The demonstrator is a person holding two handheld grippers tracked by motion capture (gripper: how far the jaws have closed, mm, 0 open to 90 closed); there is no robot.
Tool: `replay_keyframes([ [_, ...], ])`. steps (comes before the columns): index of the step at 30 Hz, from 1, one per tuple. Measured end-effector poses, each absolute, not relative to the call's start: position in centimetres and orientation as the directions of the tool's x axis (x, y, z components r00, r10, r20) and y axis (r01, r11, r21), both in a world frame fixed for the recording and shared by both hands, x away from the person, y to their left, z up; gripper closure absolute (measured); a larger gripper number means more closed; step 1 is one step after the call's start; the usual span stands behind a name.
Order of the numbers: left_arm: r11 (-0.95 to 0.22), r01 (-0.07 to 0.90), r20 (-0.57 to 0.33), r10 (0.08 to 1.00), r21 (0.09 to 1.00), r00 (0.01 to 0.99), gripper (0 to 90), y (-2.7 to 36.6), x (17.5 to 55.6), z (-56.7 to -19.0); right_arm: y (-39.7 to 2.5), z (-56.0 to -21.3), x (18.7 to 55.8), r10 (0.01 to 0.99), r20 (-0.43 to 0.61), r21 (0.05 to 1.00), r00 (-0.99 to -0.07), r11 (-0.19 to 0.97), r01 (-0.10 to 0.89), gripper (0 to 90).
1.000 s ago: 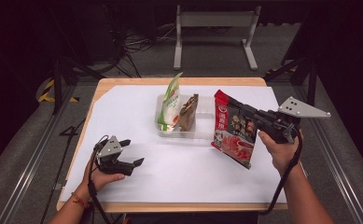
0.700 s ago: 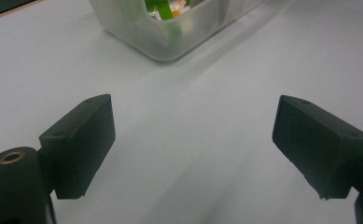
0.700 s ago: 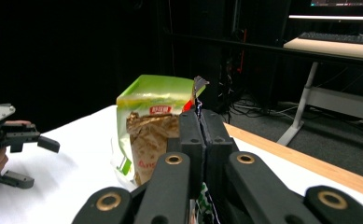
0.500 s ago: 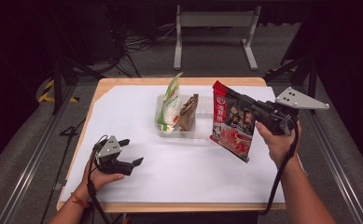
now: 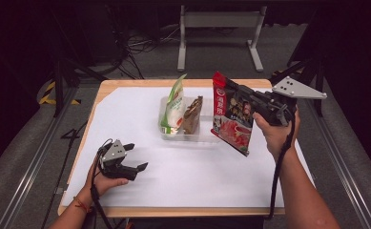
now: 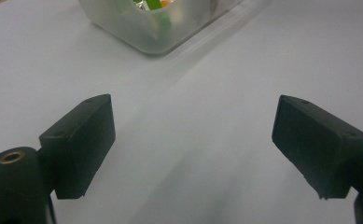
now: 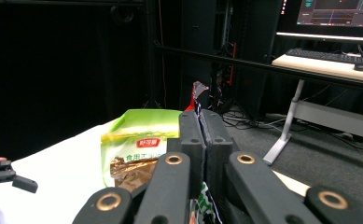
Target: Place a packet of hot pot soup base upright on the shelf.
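A red snack bag (image 5: 231, 120) hangs in the air just right of a clear plastic bin (image 5: 207, 137). My right gripper (image 5: 229, 88) is shut on the bag's top edge. In the right gripper view the jaws (image 7: 201, 122) are pressed together, with the bag's red corner (image 7: 198, 90) sticking up between them. In the bin stand a green bag (image 5: 175, 105) and a brown bag (image 5: 192, 114). My left gripper (image 5: 138, 156) rests open on the white table cover at the front left. In the left gripper view its jaws (image 6: 198, 140) stand wide apart with nothing between them, and the bin (image 6: 142, 23) lies ahead.
The white sheet (image 5: 197, 176) covers the wooden table (image 5: 173, 211). Behind the table are a metal stand (image 5: 219, 33) and floor cables. The right gripper view shows the green bag (image 7: 137, 140), the far left gripper (image 7: 11, 179) and a desk with a monitor (image 7: 328, 14).
My right gripper has carried the red bag up and to the left, closer to the bin, and the bag hangs more upright. The left gripper has stayed put.
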State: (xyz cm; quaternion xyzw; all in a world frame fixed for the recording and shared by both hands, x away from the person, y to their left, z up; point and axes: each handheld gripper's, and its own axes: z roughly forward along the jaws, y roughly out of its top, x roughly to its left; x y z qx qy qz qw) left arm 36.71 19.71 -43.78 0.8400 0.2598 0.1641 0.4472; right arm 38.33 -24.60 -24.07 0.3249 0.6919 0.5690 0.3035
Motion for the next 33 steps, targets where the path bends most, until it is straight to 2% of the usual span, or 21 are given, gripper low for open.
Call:
replay_keyframes([
  [33, -0.482, 0.290, 0.044, 0.570, 0.827, 0.821, 14.4, 19.5, 36.5, -44.0, -19.9, -26.2, 46.2, 0.859, -0.063, 0.969, -0.508, 0.175, 0.174, 89.1],
])
